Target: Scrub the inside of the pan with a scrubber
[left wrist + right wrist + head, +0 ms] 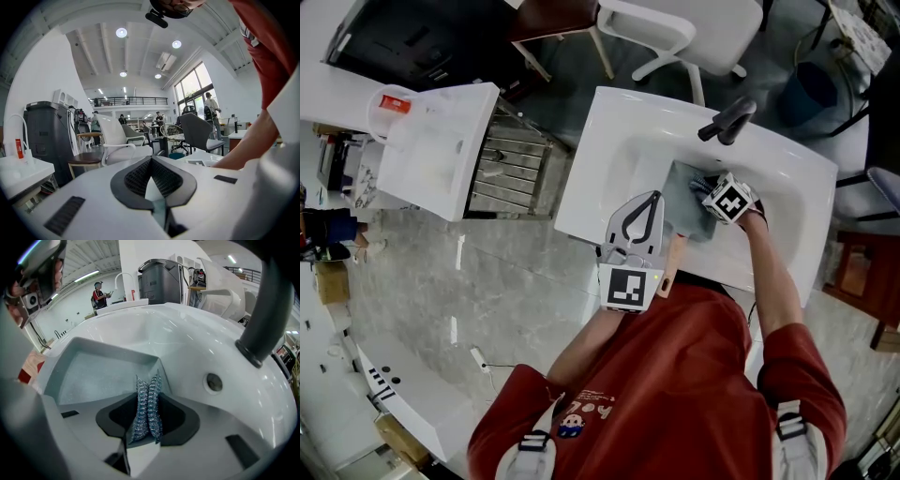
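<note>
1. Head view
   - The white sink (609, 122) fills the middle of the view. The grey square pan (682, 202) lies in its basin, just below the dark faucet (727, 122).
   - The pan is closed in by the basin walls on every side. A strip of bare basin is left open to the pan's left.
   - The right hand-held gripper (710, 192) is held over the pan's right part, with its marker cube uppermost.
   - The left hand-held gripper (652, 202) is held above the sink's near rim, just beside the pan's left edge. Its jaws are drawn together on nothing.
   - A second sink (441, 150) and a metal rack (511, 164) stand well apart to the left. A white chair (675, 28) stands behind the sink.

2. Left gripper view
   - The pads of the left hand-held gripper (151, 161) meet at their tips, and nothing is caught between them.
   - The jaws are pointed out over an open room with chairs (197, 133). The person's forearm (243, 150) crosses at the right.

3. Right gripper view
   - The right hand-held gripper (148, 401) is clamped on the steel-mesh scrubber (143, 423), which stands upright between the pads.
   - The pan (103, 373) lies ahead and to the left, with its floor bare and its walls raised.
   - The scrubber's tip is seen against the pan's nearest corner. Whether the two are touching cannot be told.
   - The sink wall (154, 329) curves round behind the pan. An overflow hole (213, 382) is set to the right, and the faucet (262, 324) rises close on that side.
</note>
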`<state>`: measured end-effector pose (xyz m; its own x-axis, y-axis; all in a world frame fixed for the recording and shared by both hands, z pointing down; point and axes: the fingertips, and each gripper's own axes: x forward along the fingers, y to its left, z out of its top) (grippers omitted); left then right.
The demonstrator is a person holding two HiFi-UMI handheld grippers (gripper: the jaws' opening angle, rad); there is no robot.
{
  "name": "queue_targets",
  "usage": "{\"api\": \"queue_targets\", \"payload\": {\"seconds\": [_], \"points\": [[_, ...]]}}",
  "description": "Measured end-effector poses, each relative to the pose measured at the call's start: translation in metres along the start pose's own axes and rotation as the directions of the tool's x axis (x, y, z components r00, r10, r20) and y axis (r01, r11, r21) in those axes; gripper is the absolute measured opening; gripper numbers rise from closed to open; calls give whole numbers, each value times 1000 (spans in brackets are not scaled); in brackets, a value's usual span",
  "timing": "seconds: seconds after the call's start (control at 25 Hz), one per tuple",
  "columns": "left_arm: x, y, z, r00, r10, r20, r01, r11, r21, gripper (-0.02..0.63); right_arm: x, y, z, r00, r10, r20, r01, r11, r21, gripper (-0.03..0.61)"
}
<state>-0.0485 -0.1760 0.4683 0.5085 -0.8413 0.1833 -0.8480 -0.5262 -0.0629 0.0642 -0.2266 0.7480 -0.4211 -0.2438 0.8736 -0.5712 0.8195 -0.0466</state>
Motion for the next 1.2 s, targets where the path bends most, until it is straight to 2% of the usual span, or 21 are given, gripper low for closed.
{"api": "queue_targets", "payload": {"seconds": [0.16, 0.28, 0.44, 0.64, 0.84, 1.2], "points": [[-5, 4, 0, 1000, 9, -12, -9, 1000, -22, 11, -14, 11, 7, 1000, 26, 7, -26, 1000, 16, 147], [-8, 4, -4, 1000, 11, -16, -11, 1000, -27, 11, -30, 30, 16, 993, 119, 15, -119, 993, 0, 152], [-11, 4, -6, 1000, 9, -18, -10, 1000, -27, 11, -53, 55, 30, 969, 246, 15, -246, 969, -13, 150], [-14, 6, -10, 1000, 13, -19, -14, 999, -30, 11, -64, 90, 35, 925, 374, -64, -378, 924, -66, 152], [-18, 8, -10, 1000, 21, -16, -22, 999, -36, 11, -61, 105, 38, 892, 442, -97, -448, 892, -58, 151], [-22, 13, -11, 1000, 31, 1, -31, 999, -12, 11, -58, 109, 37, 843, 532, -87, -528, 847, 57, 149]]}}
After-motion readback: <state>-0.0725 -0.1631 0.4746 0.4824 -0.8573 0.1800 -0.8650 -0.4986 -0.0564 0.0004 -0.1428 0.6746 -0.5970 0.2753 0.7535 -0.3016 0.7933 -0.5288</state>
